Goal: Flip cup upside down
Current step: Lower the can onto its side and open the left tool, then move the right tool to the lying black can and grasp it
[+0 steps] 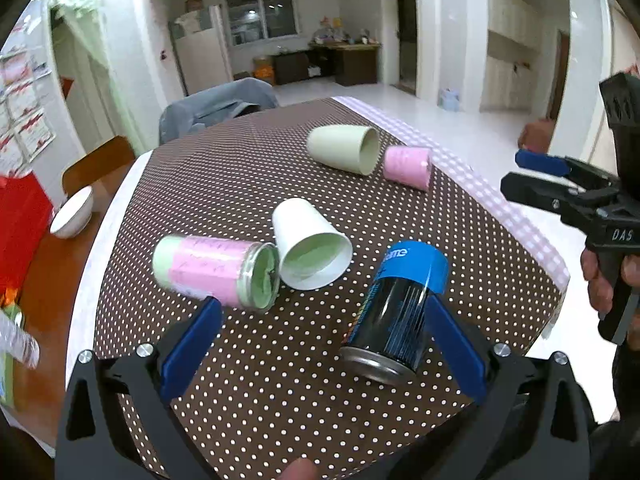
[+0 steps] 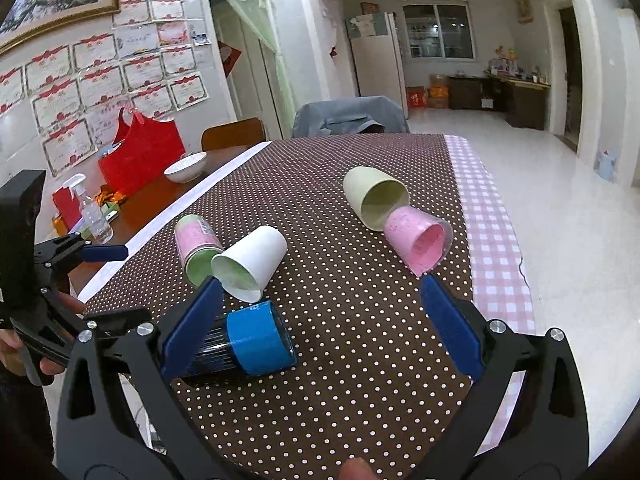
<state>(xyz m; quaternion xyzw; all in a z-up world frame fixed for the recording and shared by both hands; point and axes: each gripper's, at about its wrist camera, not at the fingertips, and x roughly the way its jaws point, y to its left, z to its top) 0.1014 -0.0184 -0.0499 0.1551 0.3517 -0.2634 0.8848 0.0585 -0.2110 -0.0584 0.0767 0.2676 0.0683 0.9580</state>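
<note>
Left gripper (image 1: 320,308) jaws spread wide; right gripper (image 2: 320,292) likewise.

blue cup (image 2: 256,338) partly hidden behind right gripper's finger.

Dining room clutter around a dotted worktop

The worktop (image 2: 360,360) wears a brown polka-dot cloth with a pink checked strip (image 2: 492,224) along one edge. On the bare wood beside it sit a white bowl (image 2: 186,166), a red bag (image 2: 140,156) and a clear spray bottle (image 2: 94,212). A grey cloth-draped chair (image 2: 352,116) stands at the far end, next to a wooden chair (image 2: 234,132). Certificates (image 2: 100,84) cover the wall; a white fridge (image 2: 376,56) stands beyond, near a window (image 2: 438,32).
</note>
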